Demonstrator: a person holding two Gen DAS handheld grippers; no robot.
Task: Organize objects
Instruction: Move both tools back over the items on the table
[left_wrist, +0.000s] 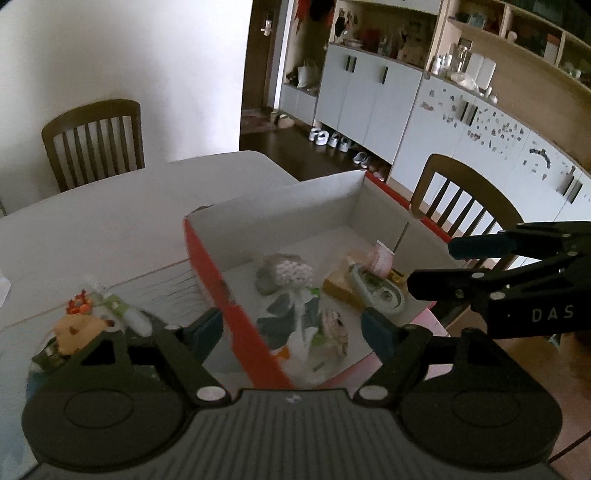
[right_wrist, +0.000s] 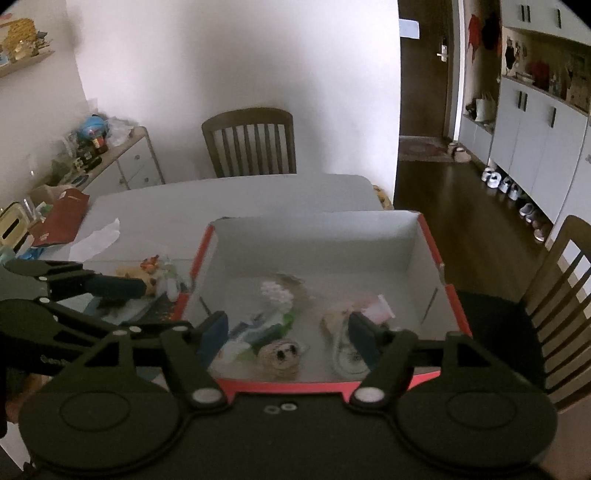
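The left hand-held gripper (left_wrist: 293, 330) hovers released, jaws spread wide and empty, straddling the near left wall of the red-sided, white-lined cardboard box (left_wrist: 214, 266) on the white bench (left_wrist: 110, 218). The right hand-held gripper (right_wrist: 288, 334) is likewise spread and empty above the box's near edge. Inside the box lie a white crocheted flower bouquet in clear wrap (left_wrist: 295, 280), a small beige knitted doll (right_wrist: 282, 356), a white oval tape dispenser (left_wrist: 380, 290) and a pink paper cup (left_wrist: 380, 256). Outside, just beside the left wall, rests an orange-and-yellow plush toy (left_wrist: 79, 325).
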